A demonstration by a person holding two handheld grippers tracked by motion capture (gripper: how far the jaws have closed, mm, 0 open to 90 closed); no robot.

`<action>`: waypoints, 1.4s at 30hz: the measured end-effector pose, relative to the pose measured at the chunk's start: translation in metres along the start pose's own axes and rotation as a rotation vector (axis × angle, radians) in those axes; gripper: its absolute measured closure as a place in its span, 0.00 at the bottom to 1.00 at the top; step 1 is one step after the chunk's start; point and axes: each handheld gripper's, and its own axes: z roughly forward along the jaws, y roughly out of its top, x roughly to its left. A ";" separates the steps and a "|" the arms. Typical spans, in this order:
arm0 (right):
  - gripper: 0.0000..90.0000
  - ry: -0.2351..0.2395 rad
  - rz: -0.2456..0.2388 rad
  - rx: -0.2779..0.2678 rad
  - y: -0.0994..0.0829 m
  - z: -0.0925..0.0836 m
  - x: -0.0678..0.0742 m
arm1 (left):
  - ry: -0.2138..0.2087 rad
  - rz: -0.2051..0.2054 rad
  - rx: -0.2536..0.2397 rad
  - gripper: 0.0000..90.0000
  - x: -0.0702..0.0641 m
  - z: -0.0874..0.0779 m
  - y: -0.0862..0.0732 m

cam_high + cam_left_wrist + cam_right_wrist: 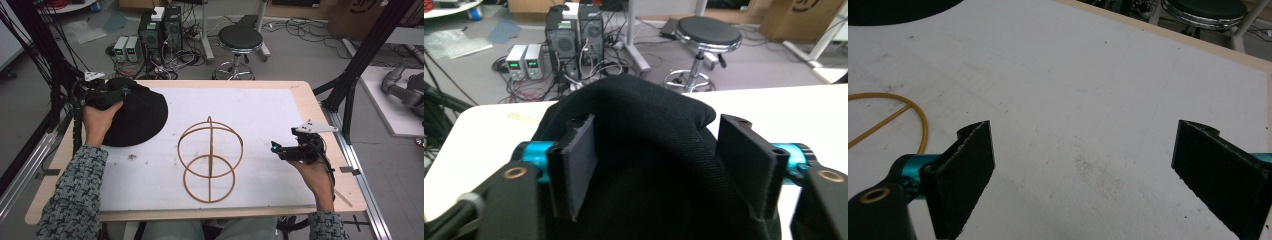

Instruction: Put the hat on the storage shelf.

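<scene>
a: where's the floppy black cloth hat (pixel 137 115)?
b: far left of the white-topped table (pixel 280 115), between the left gripper (pixel 659 160)'s parted jaws. right gripper (pixel 1083 170) gapes empty.

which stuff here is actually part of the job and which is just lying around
In the job:
- black hat, its fabric between the jaws of the left gripper
- wooden hoop stand in the middle of the table
- right gripper, open over bare table

Lying about:
- black stool
- computer towers and small power units on the floor
</scene>
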 end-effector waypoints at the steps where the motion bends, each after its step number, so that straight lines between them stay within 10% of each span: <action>1: 0.11 0.002 0.001 -0.001 0.000 0.000 0.000 | 0.003 -0.001 0.004 0.41 0.000 0.001 0.000; 19: 0.11 0.000 0.004 -0.002 0.002 -0.002 0.000 | 0.012 0.016 0.048 0.85 0.000 0.004 -0.002; 42: 0.11 0.023 0.004 -0.021 0.007 0.004 -0.001 | -0.172 -0.030 -0.090 0.90 -0.009 -0.047 0.021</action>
